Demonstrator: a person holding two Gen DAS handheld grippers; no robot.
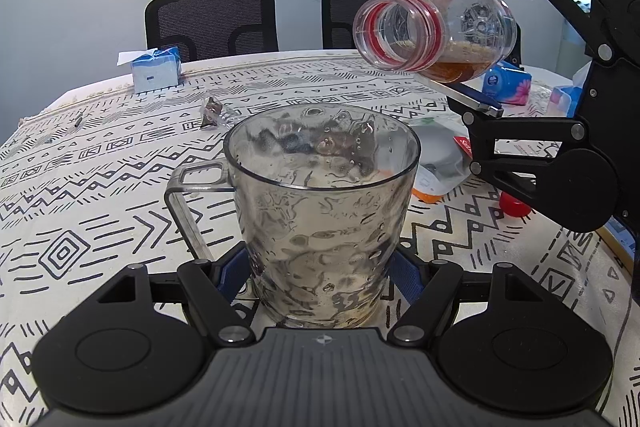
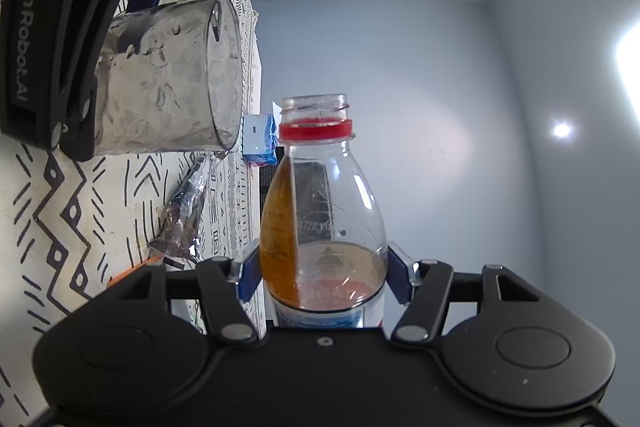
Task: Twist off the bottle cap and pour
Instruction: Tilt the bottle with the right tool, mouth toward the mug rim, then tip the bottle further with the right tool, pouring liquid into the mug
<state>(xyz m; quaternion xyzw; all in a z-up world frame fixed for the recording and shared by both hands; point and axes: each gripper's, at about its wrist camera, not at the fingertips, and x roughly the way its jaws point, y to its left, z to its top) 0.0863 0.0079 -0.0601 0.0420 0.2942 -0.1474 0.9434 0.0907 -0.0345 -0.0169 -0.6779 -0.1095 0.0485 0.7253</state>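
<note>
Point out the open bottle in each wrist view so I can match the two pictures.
Left wrist view: the bottle is upper right, tipped on its side, mouth toward the camera, held in the right tool.
Right wrist view: the bottle is centre, neck pointing up the picture, between that tool's fingers.
Shared landmark: the clear mug, bottom centre in the left view, upper left in the right.

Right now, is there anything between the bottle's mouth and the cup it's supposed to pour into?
Nothing visible. The bottle, shut in the right gripper, is tipped with its open mouth up and right of the cup, which the left gripper holds. Only open air lies between them.
</note>
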